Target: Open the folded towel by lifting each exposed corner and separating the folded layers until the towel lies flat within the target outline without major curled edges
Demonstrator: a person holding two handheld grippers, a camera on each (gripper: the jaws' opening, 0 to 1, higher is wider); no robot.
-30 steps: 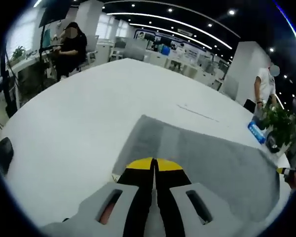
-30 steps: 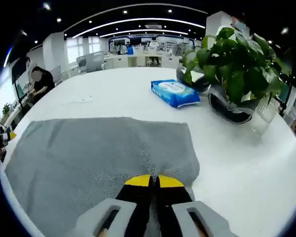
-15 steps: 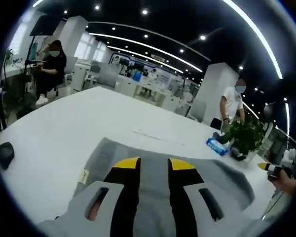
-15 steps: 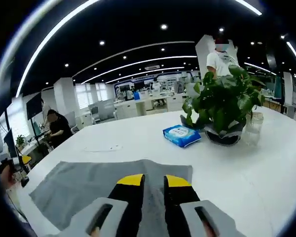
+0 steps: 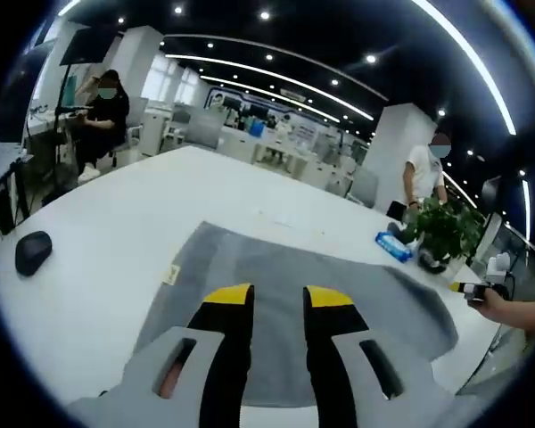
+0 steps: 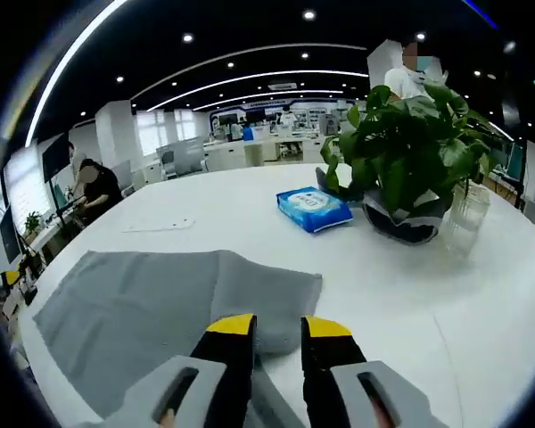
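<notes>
Mouse: sits on the desk, well left of your towel.
Towel: grey, spread flat on the desk ahead of both your grippers.
Left gripper: your jaws stand apart, holding nothing.
Right gripper: jaws apart, over the towel's near edge.
Wipes packet: beside the potted plant.

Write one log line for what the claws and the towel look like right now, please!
left claw: open, above towel | right claw: open, at towel's near edge | towel: spread on white table, a fold showing | not gripped
</notes>
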